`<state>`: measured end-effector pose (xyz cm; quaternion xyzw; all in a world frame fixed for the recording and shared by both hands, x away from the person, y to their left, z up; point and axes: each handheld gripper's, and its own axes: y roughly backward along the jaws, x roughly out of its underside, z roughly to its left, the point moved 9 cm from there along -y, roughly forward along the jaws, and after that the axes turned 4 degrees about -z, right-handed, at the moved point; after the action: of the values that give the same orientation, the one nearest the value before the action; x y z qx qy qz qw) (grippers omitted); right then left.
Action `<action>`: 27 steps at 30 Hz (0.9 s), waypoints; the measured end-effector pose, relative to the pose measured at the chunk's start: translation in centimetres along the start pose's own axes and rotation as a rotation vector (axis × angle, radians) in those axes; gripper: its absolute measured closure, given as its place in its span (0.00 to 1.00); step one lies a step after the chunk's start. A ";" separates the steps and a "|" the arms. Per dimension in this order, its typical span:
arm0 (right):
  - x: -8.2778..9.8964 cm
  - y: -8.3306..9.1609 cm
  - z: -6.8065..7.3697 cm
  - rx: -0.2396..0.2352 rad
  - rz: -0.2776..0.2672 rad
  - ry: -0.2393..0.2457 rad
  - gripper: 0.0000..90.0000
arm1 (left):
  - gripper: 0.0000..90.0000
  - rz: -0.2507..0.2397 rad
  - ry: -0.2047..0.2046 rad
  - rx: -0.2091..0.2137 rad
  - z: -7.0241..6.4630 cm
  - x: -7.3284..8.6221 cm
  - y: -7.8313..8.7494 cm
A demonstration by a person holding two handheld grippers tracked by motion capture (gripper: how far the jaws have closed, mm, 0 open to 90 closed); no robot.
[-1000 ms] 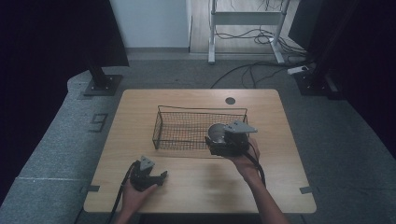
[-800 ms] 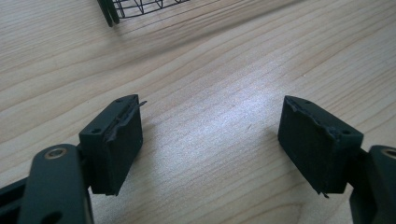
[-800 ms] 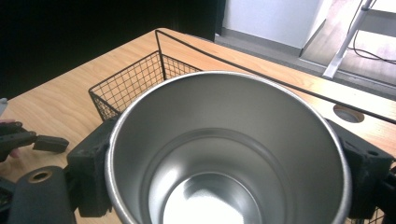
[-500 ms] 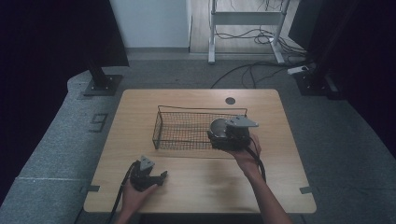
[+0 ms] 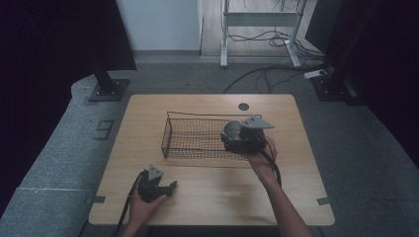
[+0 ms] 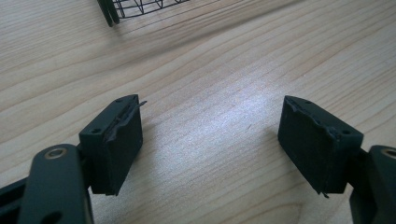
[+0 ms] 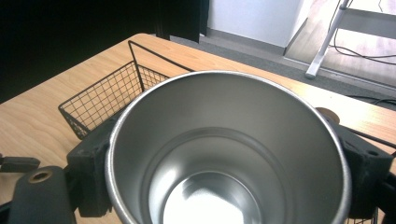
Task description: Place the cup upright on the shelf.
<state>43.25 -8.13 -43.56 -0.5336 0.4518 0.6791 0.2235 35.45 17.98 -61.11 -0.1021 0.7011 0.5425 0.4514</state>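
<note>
- Gripping a steel cup (image 7: 229,149), the right gripper (image 7: 229,154) has its two black jaws pressed against the cup's opposite walls, so it is closed on the cup as far as the cup's width allows
- Seen along those jaws, the cup's mouth faces the camera and its inside is bare, with nothing in it
- Just beyond and below the held cup lies a black wire basket (image 7: 100,105); from the high view the right gripper (image 5: 243,139) hangs over the basket's (image 5: 197,138) right end, with the cup (image 5: 232,130) above the mesh rather than resting on it, as far as I can tell
- The left gripper (image 6: 219,144) sits low over bare wooden table (image 6: 224,70), jaws spread wide with nothing between them; a corner of the basket shows well ahead of it
- From above, the left gripper (image 5: 157,185) rests near the table's (image 5: 296,197) front edge, well apart from the basket
- The step in hand looks like carrying the cup into the basket
- The next move calls for lowering the cup to the basket floor, keeping clear of the wire rim, then spreading the jaws only once it is settled
</note>
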 end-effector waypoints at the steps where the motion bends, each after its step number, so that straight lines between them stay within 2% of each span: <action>1: -0.1 -0.2 -0.2 0.002 0.005 -0.004 0.15 | 0.24 0.000 0.000 0.000 0.0 0.0 0.0; 27: -0.6 -2.4 -1.8 0.037 0.036 -0.022 0.15 | 0.24 -0.001 0.001 0.000 0.0 0.0 0.0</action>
<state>46.31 -8.41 -43.97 -0.5136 0.4713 0.6805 0.2259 35.46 17.97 -61.11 -0.1025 0.7012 0.5421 0.4515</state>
